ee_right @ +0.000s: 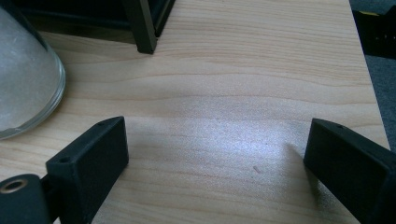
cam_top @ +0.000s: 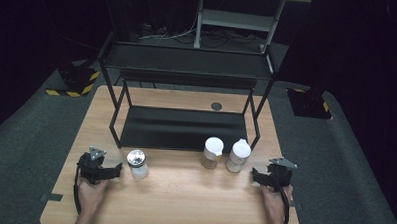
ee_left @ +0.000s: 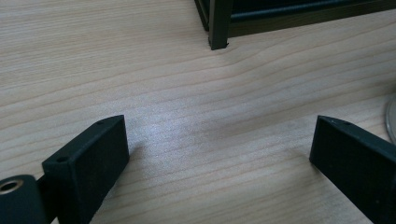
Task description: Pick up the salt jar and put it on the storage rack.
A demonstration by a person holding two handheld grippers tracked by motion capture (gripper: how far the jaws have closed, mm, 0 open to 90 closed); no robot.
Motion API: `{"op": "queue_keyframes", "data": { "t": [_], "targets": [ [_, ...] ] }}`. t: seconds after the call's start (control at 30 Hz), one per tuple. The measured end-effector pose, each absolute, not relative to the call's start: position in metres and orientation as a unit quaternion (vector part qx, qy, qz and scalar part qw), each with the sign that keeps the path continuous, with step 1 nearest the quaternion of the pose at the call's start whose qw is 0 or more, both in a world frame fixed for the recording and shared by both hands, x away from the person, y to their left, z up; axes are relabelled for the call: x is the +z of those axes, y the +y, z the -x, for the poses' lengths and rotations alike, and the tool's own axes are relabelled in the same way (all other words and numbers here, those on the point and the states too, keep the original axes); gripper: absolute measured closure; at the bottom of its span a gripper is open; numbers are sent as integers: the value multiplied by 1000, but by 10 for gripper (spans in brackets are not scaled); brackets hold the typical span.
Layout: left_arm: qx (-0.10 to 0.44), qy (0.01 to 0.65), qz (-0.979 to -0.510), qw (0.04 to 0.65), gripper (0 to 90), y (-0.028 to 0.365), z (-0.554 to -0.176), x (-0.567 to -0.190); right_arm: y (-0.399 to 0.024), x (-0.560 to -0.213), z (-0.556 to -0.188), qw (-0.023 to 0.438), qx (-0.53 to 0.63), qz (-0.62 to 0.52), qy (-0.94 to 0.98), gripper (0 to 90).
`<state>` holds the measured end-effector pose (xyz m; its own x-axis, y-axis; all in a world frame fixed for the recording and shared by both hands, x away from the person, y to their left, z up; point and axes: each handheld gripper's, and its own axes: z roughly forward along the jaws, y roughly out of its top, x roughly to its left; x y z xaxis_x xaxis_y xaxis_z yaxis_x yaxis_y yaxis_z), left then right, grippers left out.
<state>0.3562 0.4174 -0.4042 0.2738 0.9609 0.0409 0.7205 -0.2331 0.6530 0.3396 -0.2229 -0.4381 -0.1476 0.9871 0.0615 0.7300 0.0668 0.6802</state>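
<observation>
Sitting at 12 o'clock on the wooden table (cam_top: 183, 191), black two-tier rack (cam_top: 183, 126) has both shelves bare, likely the destination for three jars parked in a row along its front edge: silver-lidded jar (cam_top: 137, 163) at 9 o'clock, two white-lidded jars (cam_top: 212, 152) (cam_top: 239, 155) at 3 o'clock. Left gripper (cam_top: 113, 171) rests just beside the silver-lidded one, right gripper (cam_top: 257, 176) near the white pair; both jaws spread wide, nothing between them, probably staged for pickups.

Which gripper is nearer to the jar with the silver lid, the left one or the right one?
Left. The left gripper sits open just beside the silver-lid jar, on its left. The right gripper is far across the table, beyond the two white-lidded jars.
</observation>
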Motion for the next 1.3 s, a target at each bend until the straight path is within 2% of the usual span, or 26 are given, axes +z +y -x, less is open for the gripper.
{"op": "queue_keyframes", "data": {
  "t": [1.3],
  "targets": [
    [225, 562, -750, 266, 37, 417, -356, -404, -223, -438, -340, 218, 296, -616, 697, 56]
  ]
}}
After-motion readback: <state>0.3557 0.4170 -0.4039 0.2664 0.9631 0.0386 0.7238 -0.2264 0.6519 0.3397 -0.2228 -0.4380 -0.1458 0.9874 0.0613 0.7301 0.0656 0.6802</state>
